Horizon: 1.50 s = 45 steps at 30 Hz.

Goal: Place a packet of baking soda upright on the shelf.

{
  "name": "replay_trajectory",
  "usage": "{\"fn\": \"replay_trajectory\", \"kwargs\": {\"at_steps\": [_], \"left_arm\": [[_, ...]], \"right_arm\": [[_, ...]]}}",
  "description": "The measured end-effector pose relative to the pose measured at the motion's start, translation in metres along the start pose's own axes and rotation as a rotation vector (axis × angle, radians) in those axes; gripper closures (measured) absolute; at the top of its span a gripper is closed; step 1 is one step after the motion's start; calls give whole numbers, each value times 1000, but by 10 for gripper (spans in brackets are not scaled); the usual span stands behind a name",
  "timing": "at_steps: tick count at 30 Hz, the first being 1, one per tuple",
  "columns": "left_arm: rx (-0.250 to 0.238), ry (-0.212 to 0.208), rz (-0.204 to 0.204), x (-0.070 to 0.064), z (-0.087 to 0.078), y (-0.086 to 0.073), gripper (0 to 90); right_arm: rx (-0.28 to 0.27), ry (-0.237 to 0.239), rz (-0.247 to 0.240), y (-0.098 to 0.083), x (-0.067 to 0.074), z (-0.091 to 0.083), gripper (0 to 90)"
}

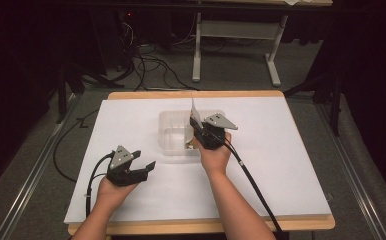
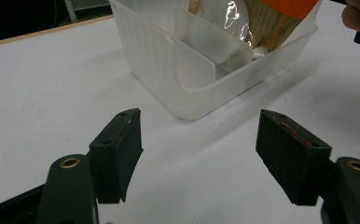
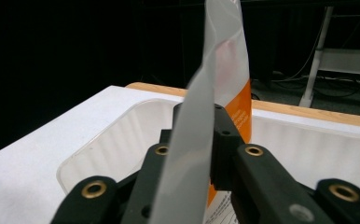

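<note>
**Snack bag pinched over clear tub**

High view — right gripper (image 1: 197,131) sits at the near right edge of the clear plastic tub (image 1: 170,131), mid-table on the white tabletop (image 1: 291,165); the orange-and-clear snack bag (image 1: 193,110) sticks up at 12 o'clock from it. Left gripper (image 1: 146,162) rests at the tub's 7 o'clock.

Left gripper view — jaws wide apart, nothing between; tub ahead at 12, bag inside.

Right gripper view — jaws clamped on the bag's upright edge, tub beyond.

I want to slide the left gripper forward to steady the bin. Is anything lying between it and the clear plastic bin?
No. In the left gripper view, bare white tabletop lies between the open left gripper and the clear plastic bin.
</note>
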<state>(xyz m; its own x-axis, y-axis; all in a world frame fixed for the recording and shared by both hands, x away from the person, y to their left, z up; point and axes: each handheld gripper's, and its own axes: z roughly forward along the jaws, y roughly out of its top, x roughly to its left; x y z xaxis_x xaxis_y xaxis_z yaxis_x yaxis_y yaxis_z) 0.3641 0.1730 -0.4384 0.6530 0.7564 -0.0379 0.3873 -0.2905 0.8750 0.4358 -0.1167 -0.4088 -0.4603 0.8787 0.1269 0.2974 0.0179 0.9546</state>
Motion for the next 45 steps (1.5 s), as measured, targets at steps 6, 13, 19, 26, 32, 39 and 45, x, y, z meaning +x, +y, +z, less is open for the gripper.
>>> {"fn": "replay_trajectory", "kwargs": {"at_steps": [6,13,19,26,32,39,45], "left_arm": [[0,1,0,0,0,0,317],[1,0,1,0,-1,0,317],[1,1,1,0,0,0,317],[4,1,1,0,0,0,316],[4,0,3,0,0,0,316],[4,1,5,1,0,0,315],[2,0,5,1,-1,0,315]], "right_arm": [[5,7,-17,5,2,-1,694],[3,-11,-6,10,2,-5,482],[21,-16,-12,15,0,-7,316],[26,-21,-11,17,-3,-11,188],[34,-15,-16,17,-3,-15,167],[35,-3,-23,14,-3,-26,167],[43,16,-22,10,-5,-41,168]]}}
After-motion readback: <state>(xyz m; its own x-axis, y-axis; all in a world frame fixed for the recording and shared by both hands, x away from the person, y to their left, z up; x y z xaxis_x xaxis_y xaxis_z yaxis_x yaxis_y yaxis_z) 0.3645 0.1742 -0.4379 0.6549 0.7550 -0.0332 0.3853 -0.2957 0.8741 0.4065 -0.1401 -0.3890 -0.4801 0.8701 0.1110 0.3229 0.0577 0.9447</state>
